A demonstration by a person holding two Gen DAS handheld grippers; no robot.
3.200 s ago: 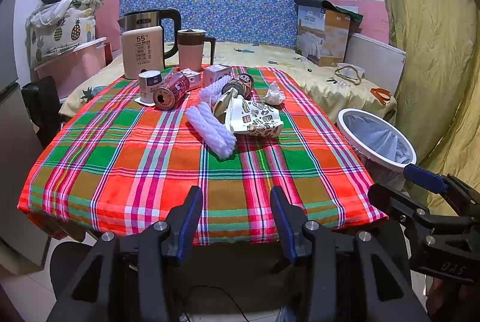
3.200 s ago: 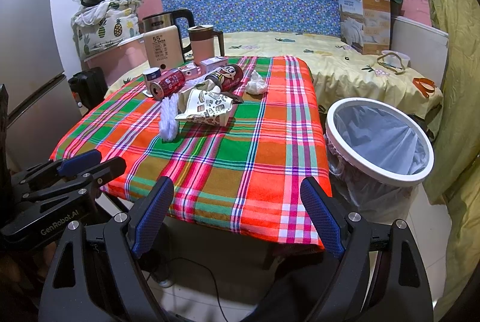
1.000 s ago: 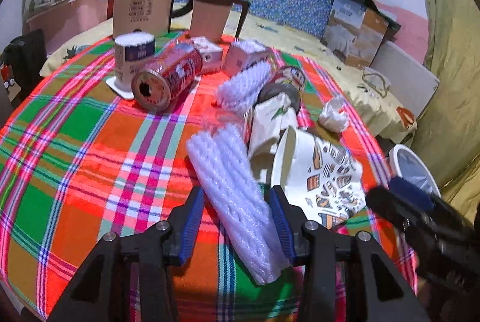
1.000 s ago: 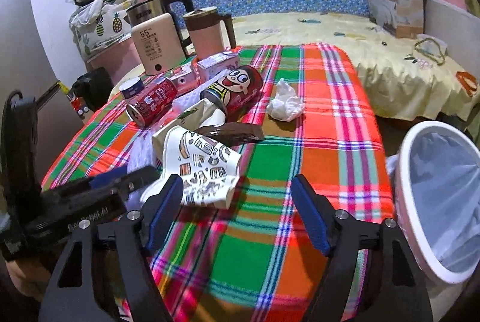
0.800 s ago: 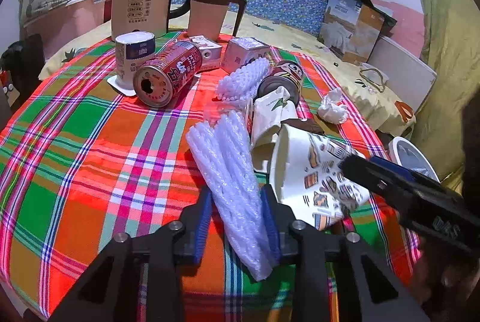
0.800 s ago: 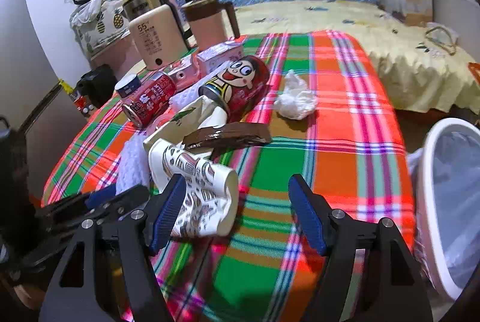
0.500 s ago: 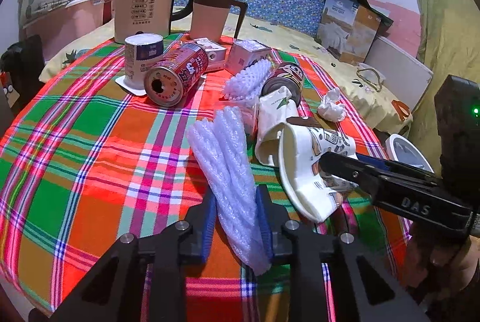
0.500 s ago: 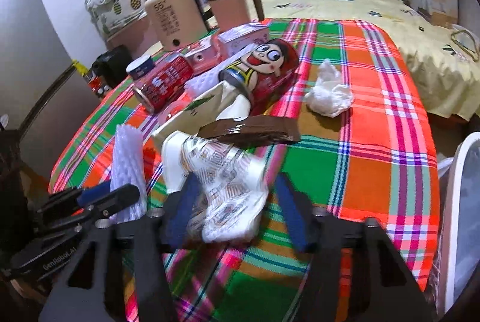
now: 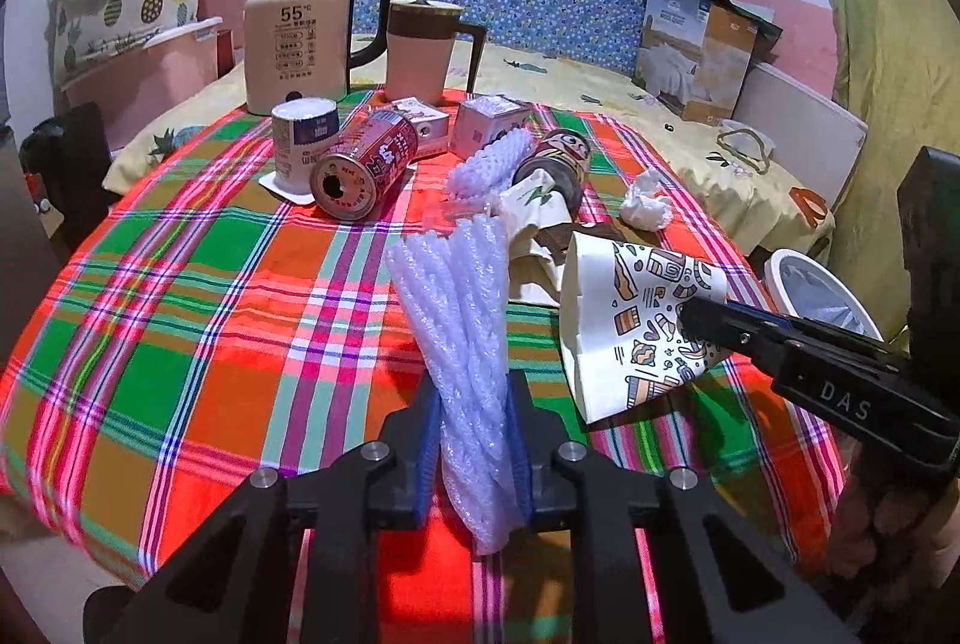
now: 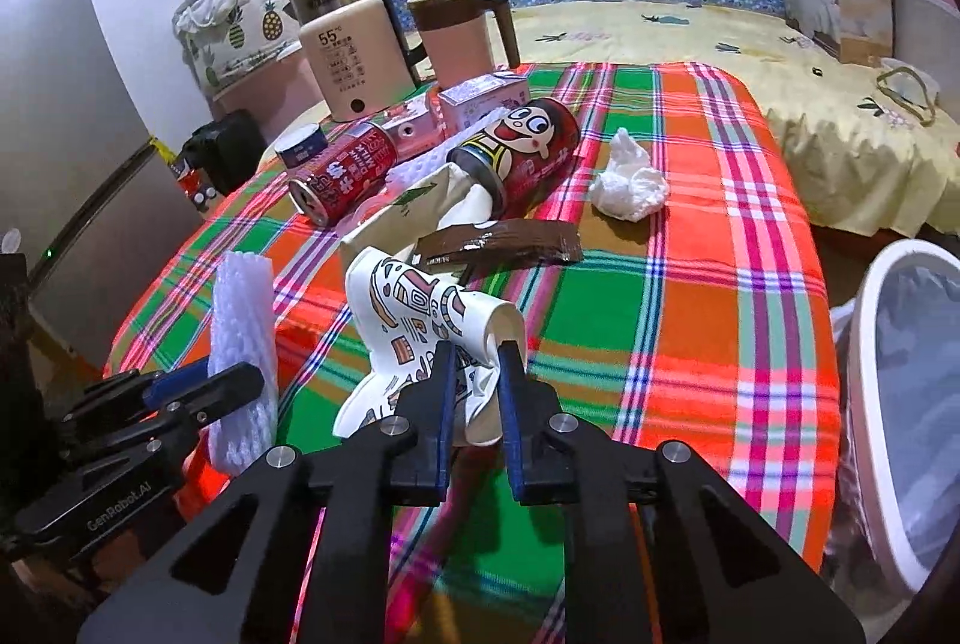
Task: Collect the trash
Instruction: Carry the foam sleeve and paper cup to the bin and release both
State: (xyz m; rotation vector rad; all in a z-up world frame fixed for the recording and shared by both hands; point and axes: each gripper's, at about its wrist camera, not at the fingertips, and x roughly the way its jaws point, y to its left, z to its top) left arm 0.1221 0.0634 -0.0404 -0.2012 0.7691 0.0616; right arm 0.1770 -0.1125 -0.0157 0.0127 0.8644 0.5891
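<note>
From the left wrist, the left gripper point(image 9: 469, 440) clamps the white foam netting sleeve point(image 9: 462, 320) just left of the patterned paper cup point(image 9: 636, 320).

From the right wrist, the right gripper point(image 10: 474, 374) pinches that cup point(image 10: 432, 338). The white-rimmed bin point(image 10: 912, 404) looks empty; 2 cans, tissue and wrapper remain on the surface.

Left gripper point(image 9: 471, 425) clamped on near end of white foam netting point(image 9: 462, 320), lifted over plaid tablecloth point(image 9: 180, 296). Right gripper point(image 9: 699, 312) pinching patterned paper cup point(image 9: 630, 320) at right. Red can point(image 9: 366, 164) lying far left, crumpled tissue point(image 9: 645, 206) far right, bin point(image 9: 816, 290) beyond table edge.
</note>
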